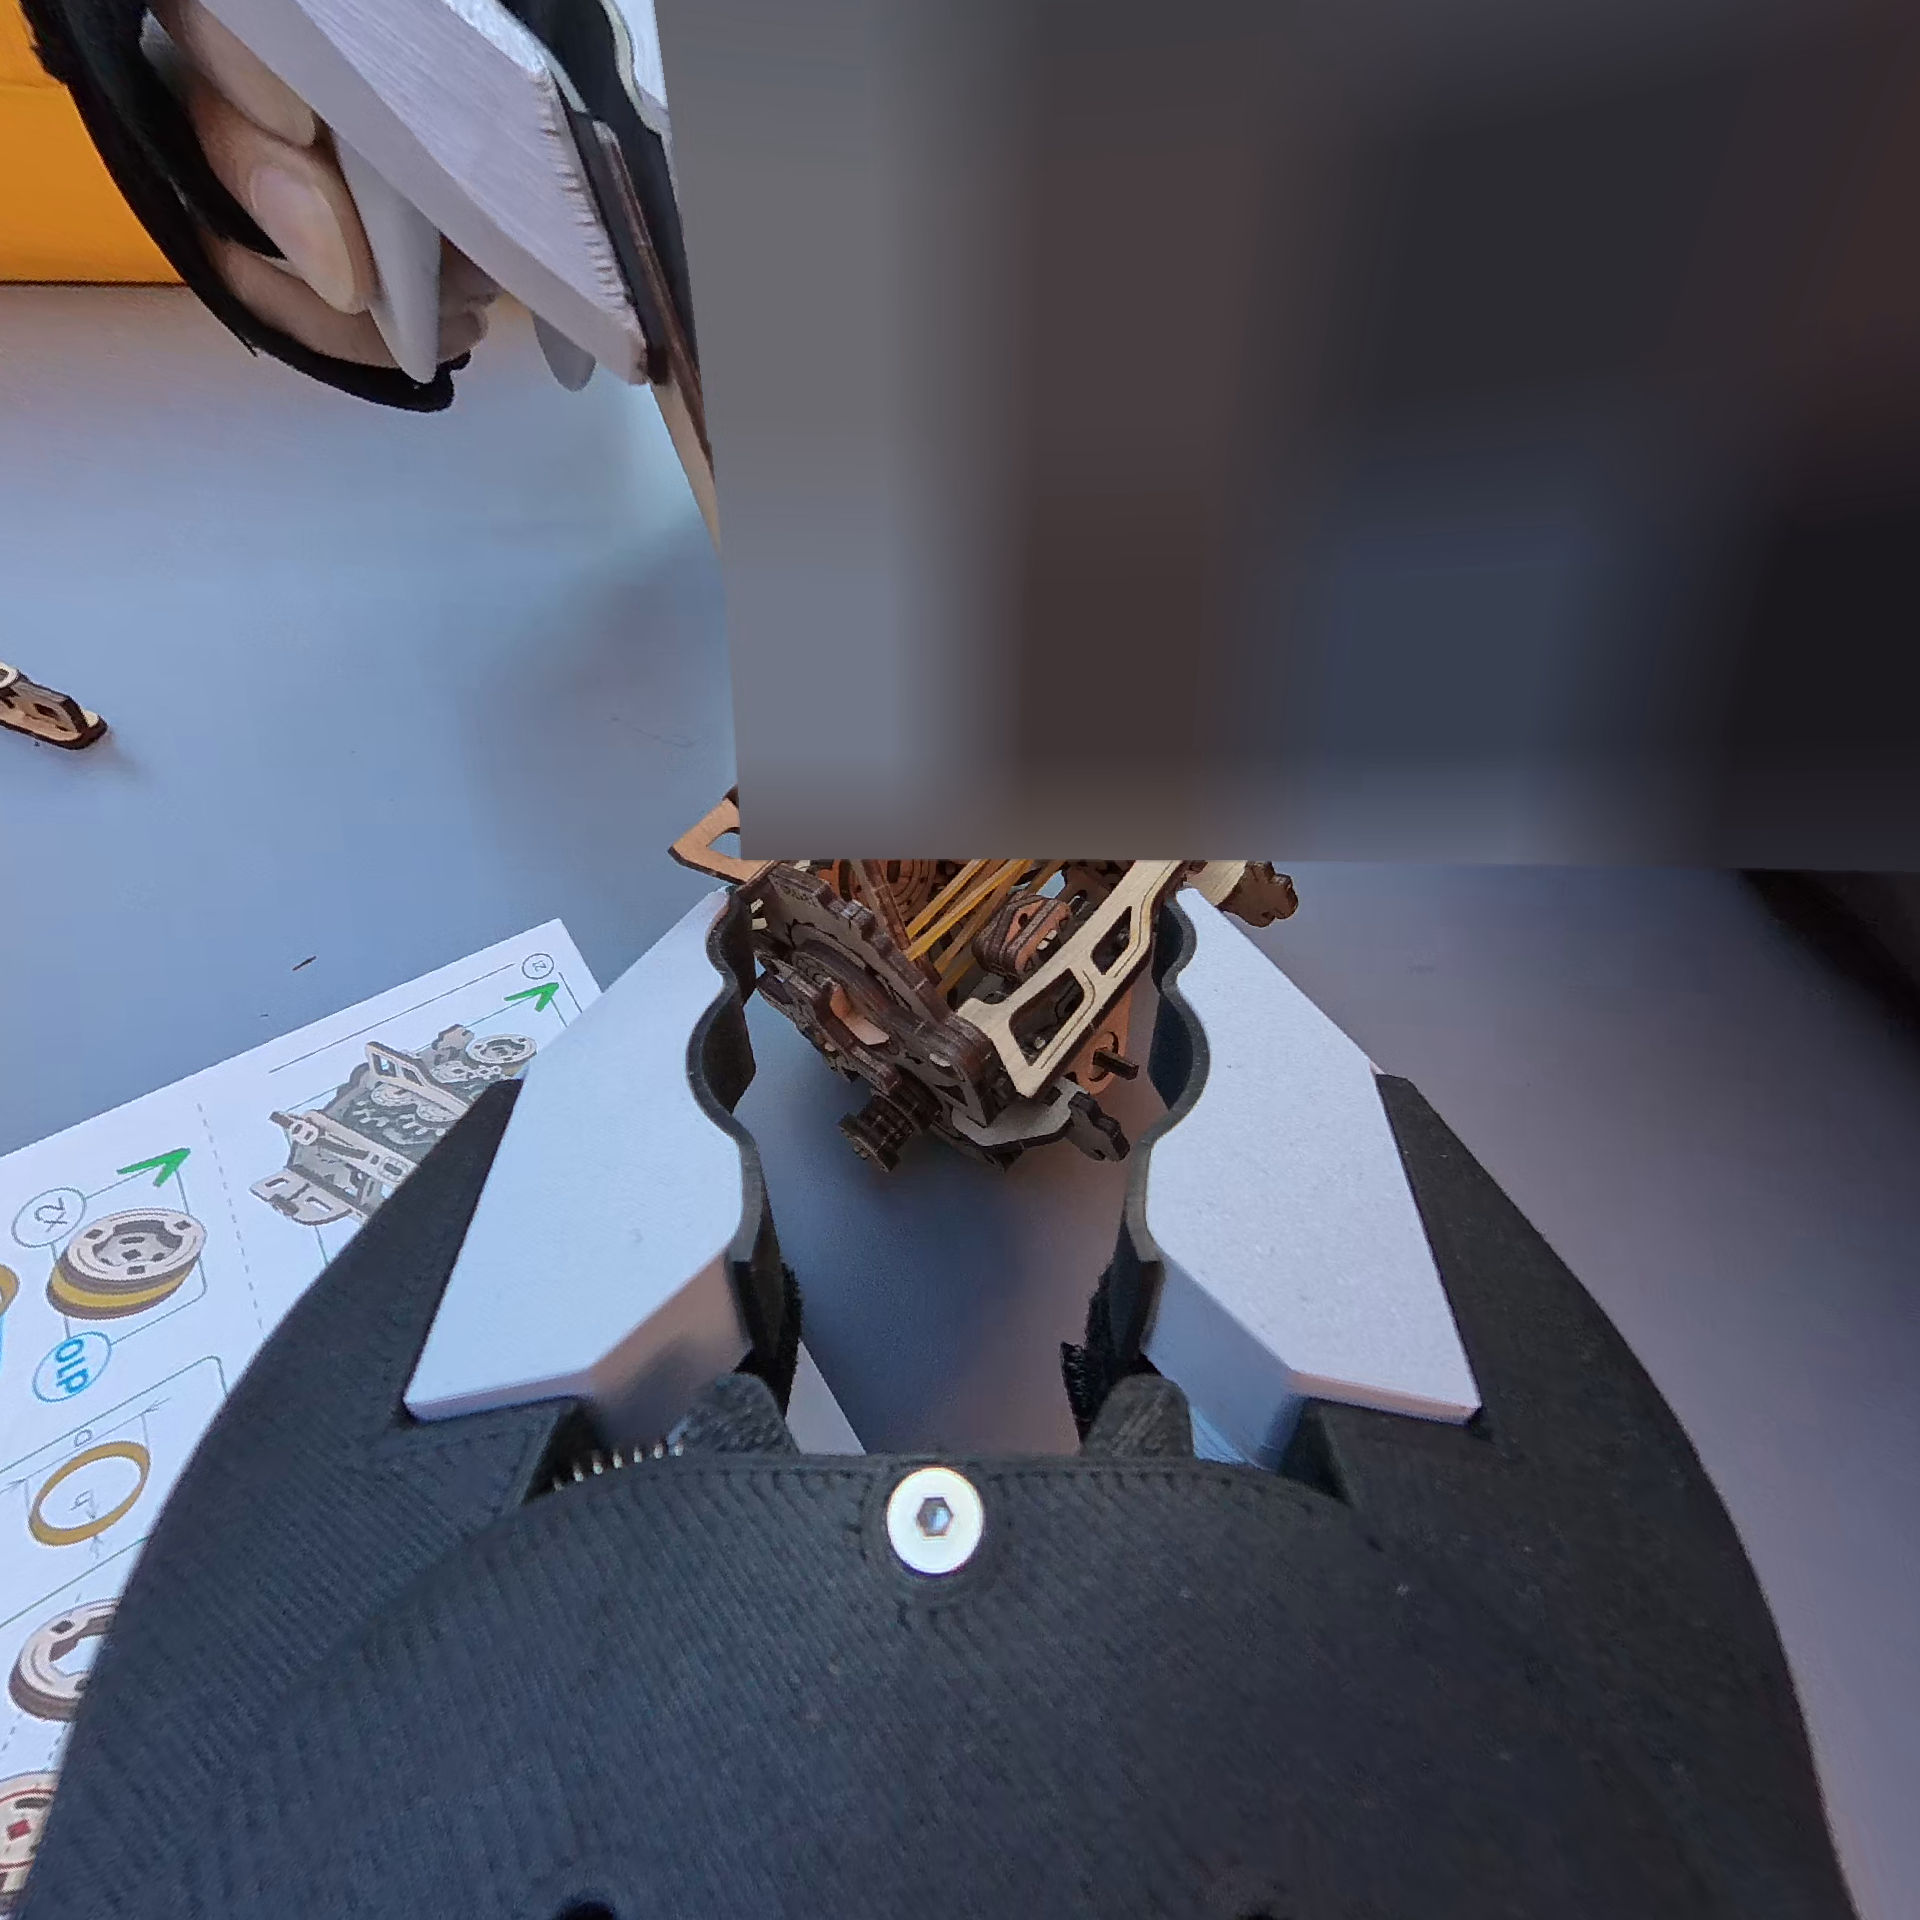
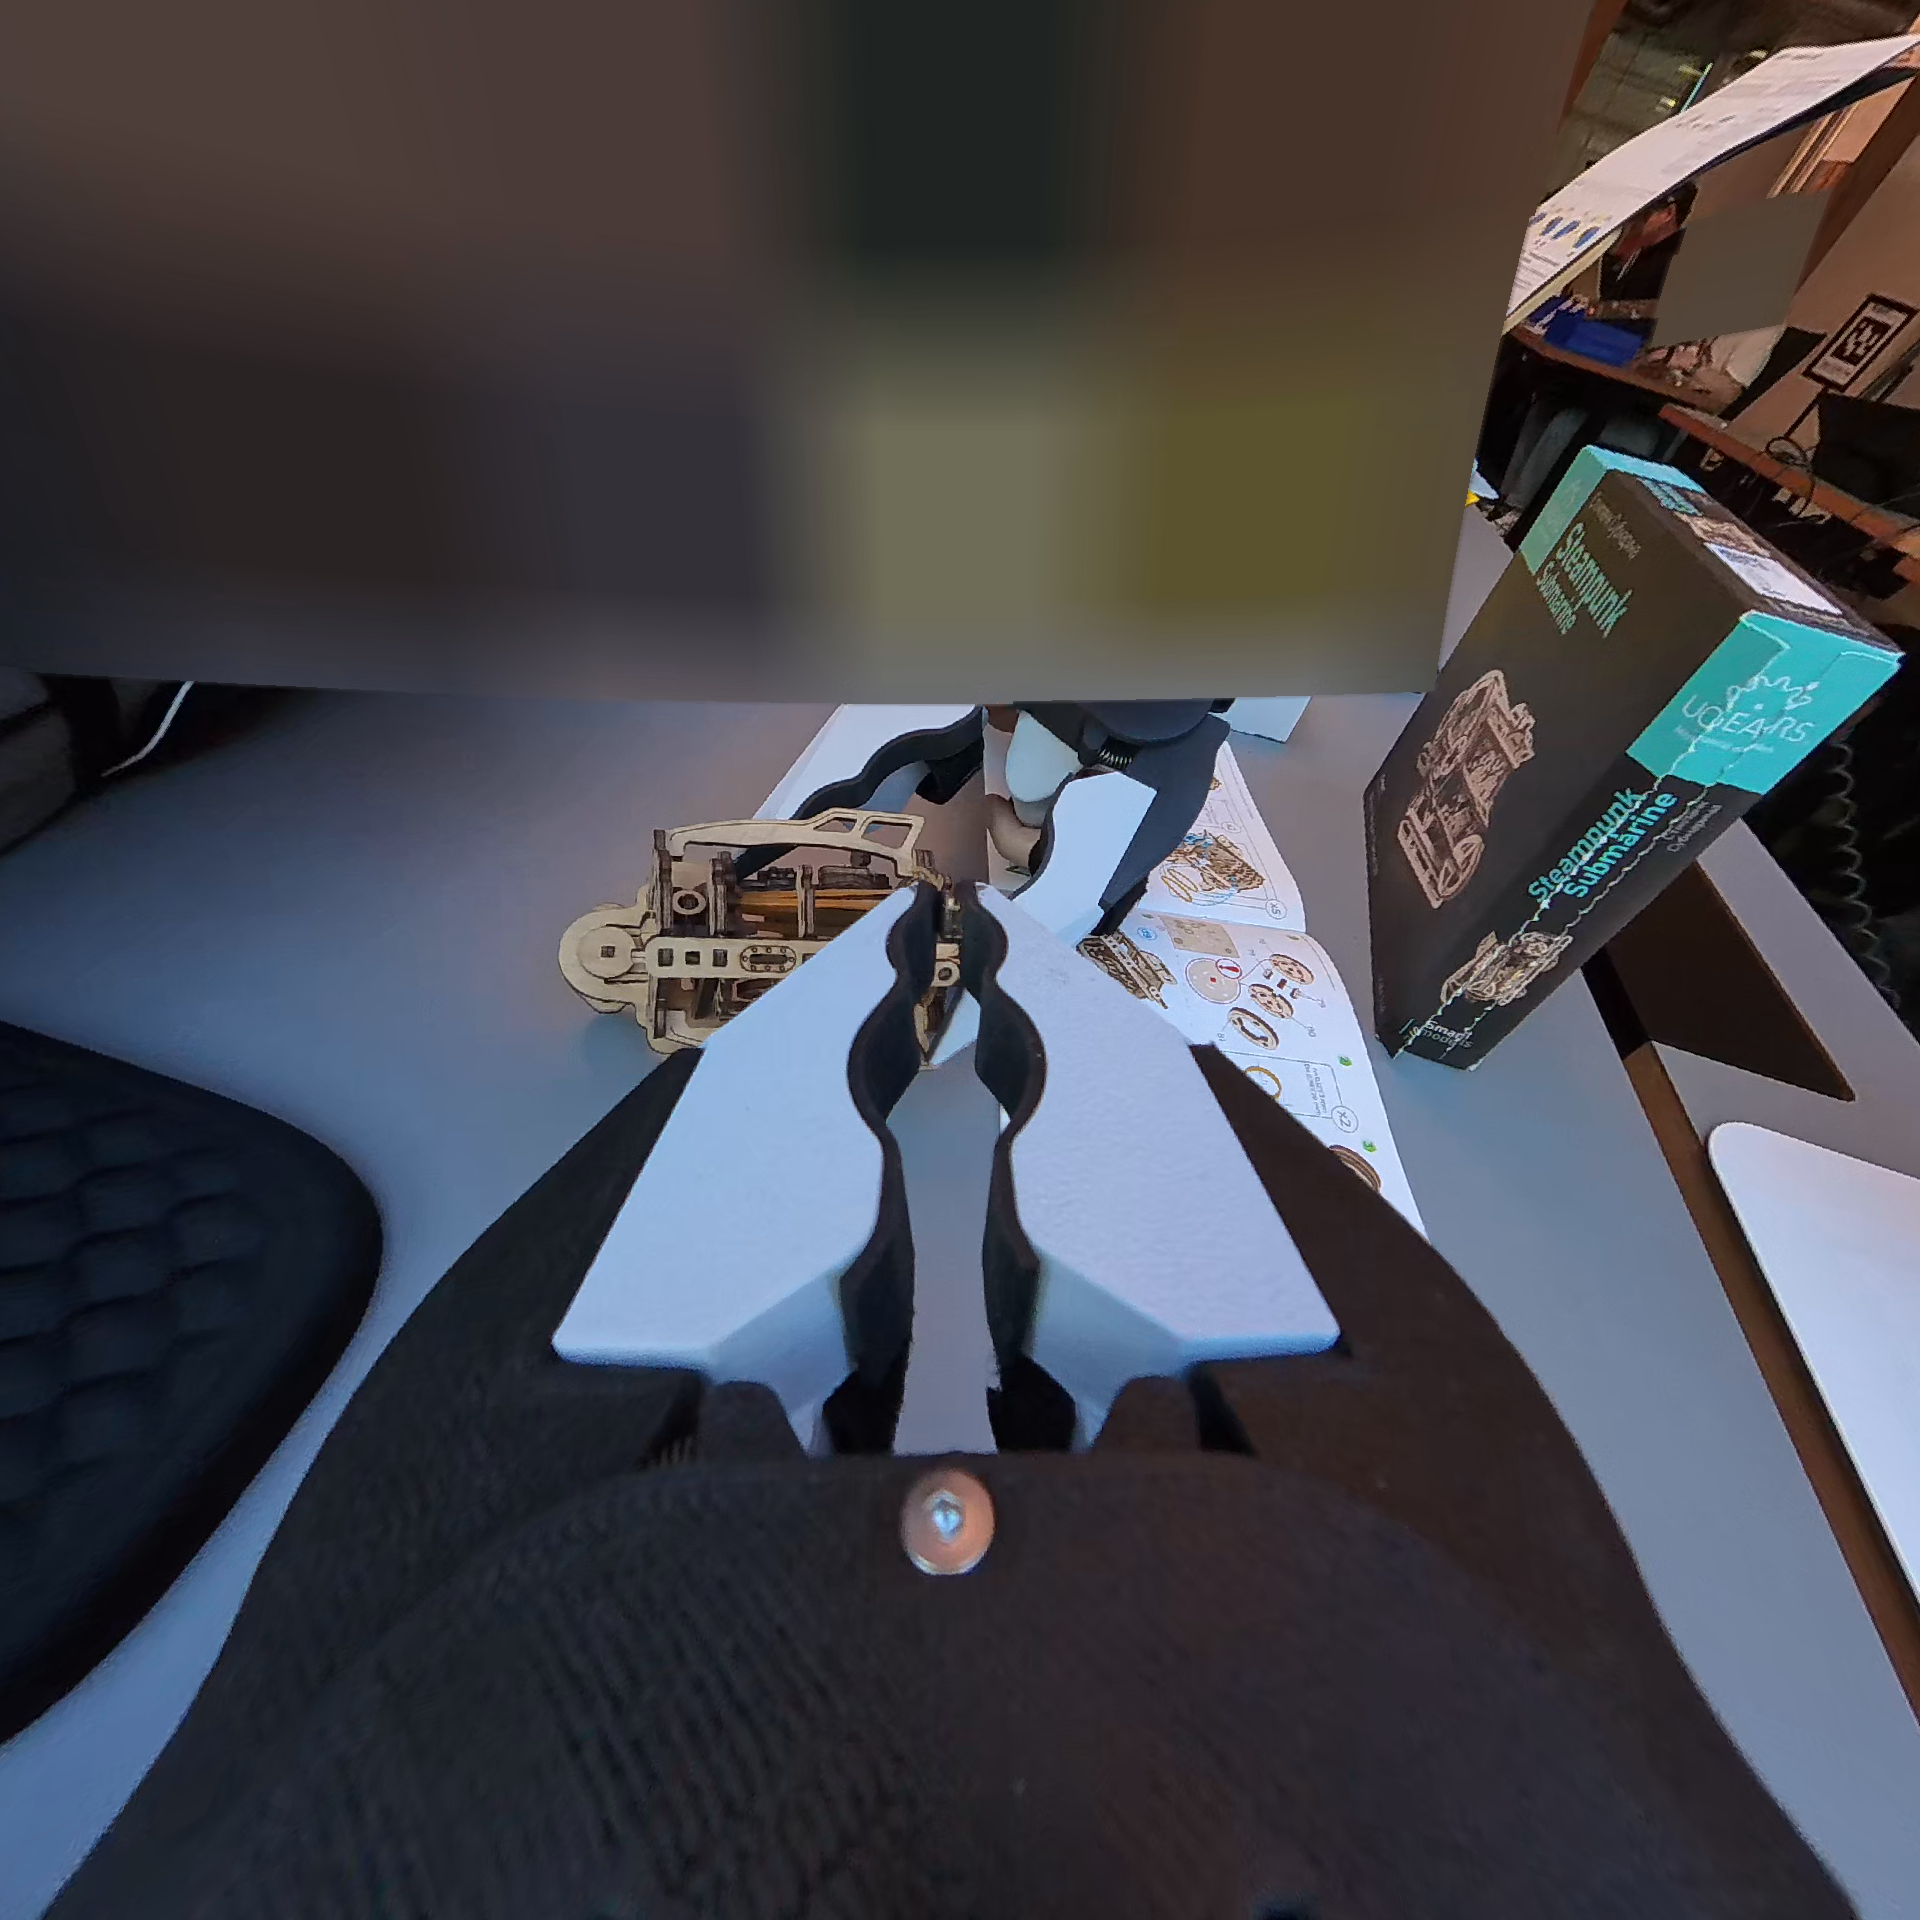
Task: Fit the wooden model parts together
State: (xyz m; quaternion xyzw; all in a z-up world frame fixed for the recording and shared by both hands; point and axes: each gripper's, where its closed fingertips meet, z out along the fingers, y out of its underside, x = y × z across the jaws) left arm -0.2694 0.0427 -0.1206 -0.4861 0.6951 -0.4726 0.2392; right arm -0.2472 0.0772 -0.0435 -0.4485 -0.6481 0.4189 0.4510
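A: Nearest in the left wrist view, what have the left tongs (image 1: 940, 997) got?

B: They stand wide around the model (image 1: 935, 1018), whose near end sits between the fingers. Its toothed plate lies against the pad at 9 o'clock; whether the 3 o'clock pad presses, I can't tell.

A: And the right tongs (image 2: 951, 914)?

B: Narrow, pinched on a small wooden part (image 2: 950, 912) right at the model's near end. The model itself rests on the grey table (image 2: 312, 852), at 12 o'clock from those tips.

A: How will it handle?

B: Light, I'd judge, but fragile: thin laser-cut ply, stiff only along the frames, with rubber bands (image 1: 951, 909) strung inside. I'd hold it by the solid side plates, never the open lattice or the pegs.

A: Beyond?

B: The manual (image 2: 1247, 987) at 1 o'clock, and a dark box (image 2: 1600, 790) farther off at 2.
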